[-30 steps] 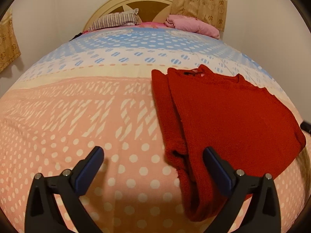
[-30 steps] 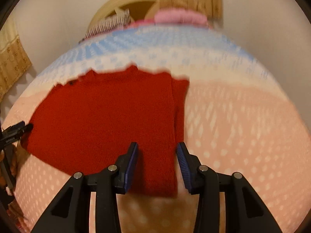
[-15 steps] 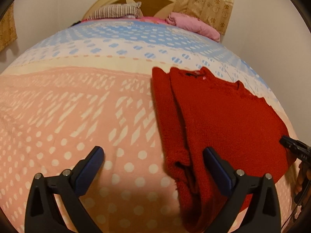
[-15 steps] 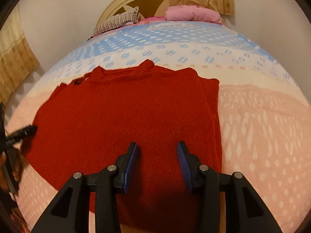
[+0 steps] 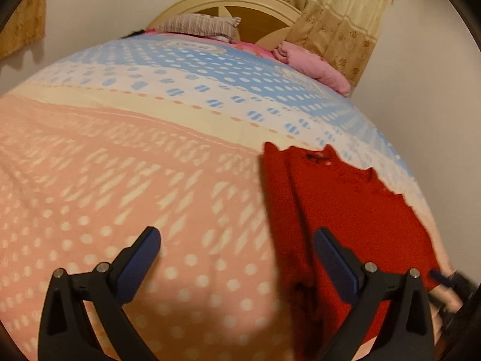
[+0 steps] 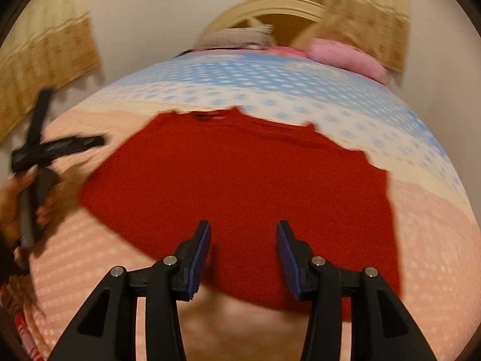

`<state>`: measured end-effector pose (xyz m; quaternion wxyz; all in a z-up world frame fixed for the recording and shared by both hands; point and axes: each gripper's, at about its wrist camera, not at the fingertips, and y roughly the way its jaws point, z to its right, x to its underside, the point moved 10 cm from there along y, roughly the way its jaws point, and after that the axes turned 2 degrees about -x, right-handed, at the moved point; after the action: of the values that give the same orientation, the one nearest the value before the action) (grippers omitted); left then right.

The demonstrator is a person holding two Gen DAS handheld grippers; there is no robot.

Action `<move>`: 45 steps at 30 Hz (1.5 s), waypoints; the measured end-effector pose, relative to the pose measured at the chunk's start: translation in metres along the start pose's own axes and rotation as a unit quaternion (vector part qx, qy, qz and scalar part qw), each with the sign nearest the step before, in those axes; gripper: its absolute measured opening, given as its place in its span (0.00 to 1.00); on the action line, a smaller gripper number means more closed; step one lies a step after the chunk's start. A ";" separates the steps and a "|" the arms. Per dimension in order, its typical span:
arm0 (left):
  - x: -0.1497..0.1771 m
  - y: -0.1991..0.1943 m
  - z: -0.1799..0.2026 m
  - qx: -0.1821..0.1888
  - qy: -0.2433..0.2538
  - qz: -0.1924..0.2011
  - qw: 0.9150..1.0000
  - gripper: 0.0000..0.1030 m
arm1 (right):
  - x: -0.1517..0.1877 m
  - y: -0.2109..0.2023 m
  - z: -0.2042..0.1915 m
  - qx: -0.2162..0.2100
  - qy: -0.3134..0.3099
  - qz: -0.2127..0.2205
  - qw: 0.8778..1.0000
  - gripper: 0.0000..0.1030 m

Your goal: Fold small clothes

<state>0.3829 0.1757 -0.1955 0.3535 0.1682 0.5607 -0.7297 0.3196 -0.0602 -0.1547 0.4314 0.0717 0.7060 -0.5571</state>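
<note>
A red knitted sweater [image 6: 240, 186] lies flat on the bed, sleeves folded in, neck toward the headboard. It also shows in the left wrist view [image 5: 354, 219], at the right. My right gripper [image 6: 243, 234] is open and empty, just above the sweater's near hem. My left gripper [image 5: 237, 240] is wide open and empty, over the bedsheet at the sweater's left edge; its right finger [image 5: 333, 258] is over the red cloth. The left gripper also shows at the left edge of the right wrist view [image 6: 57, 150], held in a hand.
The bed [image 5: 120, 165] has a pink, cream and blue dotted sheet. A striped pillow [image 5: 198, 25] and a pink bundle [image 5: 312, 66] lie by the cream headboard [image 5: 240, 3]. Curtains [image 5: 336, 15] hang behind it. Walls stand close on both sides.
Both grippers have swung left. The sweater has slid right in the left view and sits centred in the right view. The sweater itself has not moved. Both stay open.
</note>
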 end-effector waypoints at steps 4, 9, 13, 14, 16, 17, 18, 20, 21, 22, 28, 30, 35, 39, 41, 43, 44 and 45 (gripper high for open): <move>0.000 0.011 0.009 0.022 -0.006 -0.010 1.000 1.00 | 0.003 0.009 -0.059 -0.008 -0.082 -0.001 0.997 0.47; -0.001 0.029 0.017 0.048 -0.009 -0.018 0.999 1.00 | 0.008 0.019 -0.106 -0.006 -0.143 -0.001 0.990 0.47; -0.007 0.037 0.026 0.087 -0.008 -0.029 0.996 1.00 | 0.006 0.029 -0.133 -0.012 -0.166 0.000 0.986 0.47; -0.008 0.038 0.026 0.090 -0.009 -0.028 0.995 1.00 | 0.006 0.031 -0.137 -0.012 -0.172 0.000 0.985 0.47; -0.011 0.042 0.027 0.096 -0.014 -0.032 0.995 1.00 | 0.005 0.037 -0.148 -0.005 -0.185 0.001 0.983 0.47; -0.011 0.044 0.027 0.097 -0.013 -0.034 0.995 1.00 | 0.005 0.039 -0.151 0.002 -0.192 0.002 0.981 0.47; -0.012 0.046 0.029 0.098 -0.012 -0.035 0.995 1.00 | 0.004 0.041 -0.154 0.010 -0.197 0.004 0.980 0.47; -0.013 0.048 0.031 0.099 -0.007 -0.037 0.994 1.00 | 0.001 0.045 -0.157 0.023 -0.204 0.009 0.979 0.47; -0.013 0.049 0.033 0.101 -0.004 -0.038 0.994 1.00 | -0.001 0.047 -0.158 0.032 -0.207 0.010 0.978 0.47; -0.013 0.049 0.033 0.102 -0.004 -0.038 0.994 0.99 | -0.002 0.048 -0.160 0.038 -0.207 0.012 0.977 0.47; -0.018 0.050 0.036 0.118 -0.002 -0.030 0.993 0.84 | -0.006 0.056 -0.164 0.049 -0.199 0.016 0.979 0.47; -0.019 0.050 0.040 0.126 0.003 -0.028 0.992 0.77 | -0.005 0.056 -0.166 0.054 -0.202 0.018 0.978 0.47; -0.017 0.053 0.049 0.138 0.017 -0.038 0.990 0.66 | -0.003 0.055 -0.169 0.063 -0.201 0.022 0.977 0.47; -0.016 0.059 0.047 0.148 -0.001 -0.054 0.988 0.53 | -0.005 0.057 -0.168 0.063 -0.198 0.021 0.978 0.47; -0.015 0.061 0.045 0.153 -0.011 -0.060 0.986 0.44 | -0.006 0.057 -0.168 0.060 -0.194 0.021 0.979 0.47; -0.014 0.063 0.045 0.161 -0.018 -0.066 0.985 0.31 | -0.006 0.057 -0.167 0.052 -0.189 0.021 0.980 0.43; -0.012 0.065 0.045 0.160 -0.021 -0.072 0.984 0.29 | -0.005 0.058 -0.167 0.046 -0.187 0.019 0.981 0.33; -0.012 0.066 0.045 0.158 -0.023 -0.075 0.984 0.25 | -0.006 0.059 -0.166 0.043 -0.185 0.017 0.982 0.28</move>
<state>0.4446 0.1296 -0.2200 0.2799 0.1629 0.4410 -0.8371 0.2691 0.1045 -0.1922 0.5602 -0.0020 0.5885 -0.5829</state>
